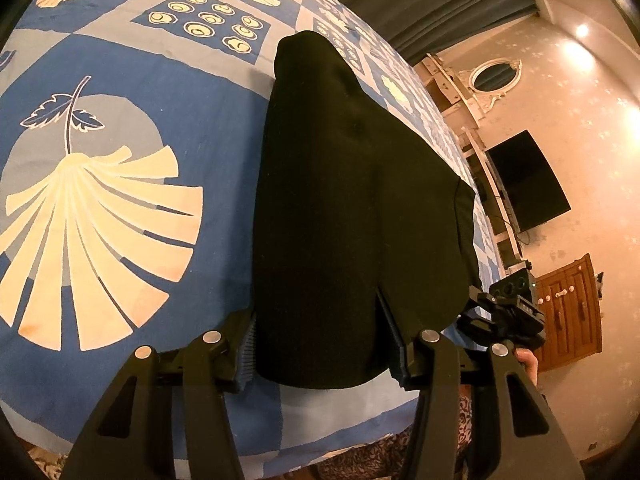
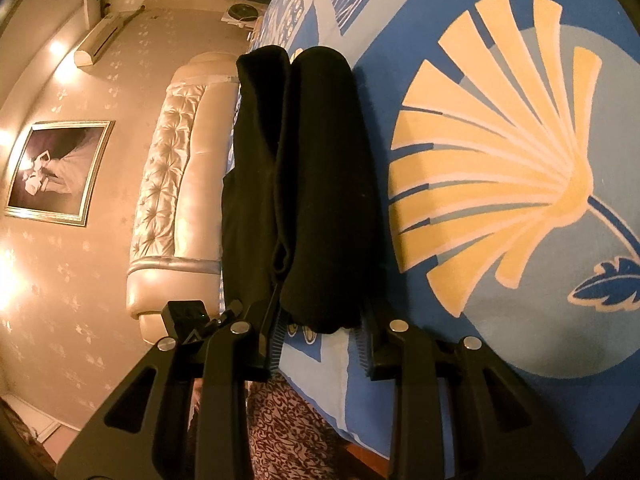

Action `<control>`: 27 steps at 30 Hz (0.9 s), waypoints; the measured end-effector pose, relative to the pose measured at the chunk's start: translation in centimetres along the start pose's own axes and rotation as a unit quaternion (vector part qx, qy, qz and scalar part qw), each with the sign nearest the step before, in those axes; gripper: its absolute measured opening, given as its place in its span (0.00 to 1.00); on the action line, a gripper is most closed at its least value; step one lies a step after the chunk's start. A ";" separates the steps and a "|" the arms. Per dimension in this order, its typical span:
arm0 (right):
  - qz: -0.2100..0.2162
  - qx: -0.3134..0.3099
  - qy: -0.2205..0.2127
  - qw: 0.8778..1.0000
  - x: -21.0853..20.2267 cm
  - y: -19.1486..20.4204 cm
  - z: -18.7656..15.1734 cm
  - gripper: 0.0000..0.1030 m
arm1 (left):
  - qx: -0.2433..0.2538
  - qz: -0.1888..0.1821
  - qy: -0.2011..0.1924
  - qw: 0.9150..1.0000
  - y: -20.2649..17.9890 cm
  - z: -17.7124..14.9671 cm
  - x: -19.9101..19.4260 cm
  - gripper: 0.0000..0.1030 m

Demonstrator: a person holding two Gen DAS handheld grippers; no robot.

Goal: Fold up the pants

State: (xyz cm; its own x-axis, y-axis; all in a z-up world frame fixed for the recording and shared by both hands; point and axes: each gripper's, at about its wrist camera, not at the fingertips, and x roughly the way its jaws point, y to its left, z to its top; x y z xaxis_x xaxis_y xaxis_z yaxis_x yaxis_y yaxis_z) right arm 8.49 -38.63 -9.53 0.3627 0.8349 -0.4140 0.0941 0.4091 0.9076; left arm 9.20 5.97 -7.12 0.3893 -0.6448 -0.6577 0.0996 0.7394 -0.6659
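Note:
Black pants (image 1: 344, 200) lie on the blue patterned bedspread (image 1: 140, 200), folded lengthwise into a long strip. My left gripper (image 1: 324, 344) is open, its fingers standing either side of the near end of the pants. In the right wrist view the pants (image 2: 316, 184) show as two stacked black layers. My right gripper (image 2: 320, 344) is open around their near end, one finger at each side. The right gripper also shows in the left wrist view (image 1: 508, 312), at the pants' right corner.
The bed edge runs close below both grippers. A tufted headboard (image 2: 176, 184) and a framed picture (image 2: 56, 172) are at left in the right view. A wall TV (image 1: 528, 176) and a wooden cabinet (image 1: 568, 312) are at right in the left view.

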 end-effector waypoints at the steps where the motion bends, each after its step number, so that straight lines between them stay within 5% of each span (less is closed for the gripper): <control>1: 0.003 0.003 0.000 1.000 0.1 0.0 -0.1 0.29 | -0.002 -0.002 0.001 1.000 0.1 0.0 0.0 0.53; 12: 0.028 0.023 0.004 0.999 0.1 -0.8 -0.5 0.32 | -0.029 -0.040 0.007 0.999 0.9 -0.1 0.0 0.61; 17: 0.043 0.031 0.007 0.999 -0.1 -1.3 -0.6 0.36 | -0.031 -0.058 0.009 0.998 0.7 -0.1 0.0 0.75; 27: 0.051 0.061 -0.011 0.997 -1.8 -2.5 -1.1 0.41 | -0.030 -0.024 0.016 0.999 -0.4 -0.3 -0.1 0.80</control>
State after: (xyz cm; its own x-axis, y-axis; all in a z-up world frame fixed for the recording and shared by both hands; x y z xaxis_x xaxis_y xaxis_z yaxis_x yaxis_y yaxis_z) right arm 6.55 -40.75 -11.15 0.3953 0.8612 -0.3193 0.1678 0.2741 0.9470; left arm 8.81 5.68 -6.93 0.3565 -0.6860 -0.6343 0.0616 0.6947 -0.7167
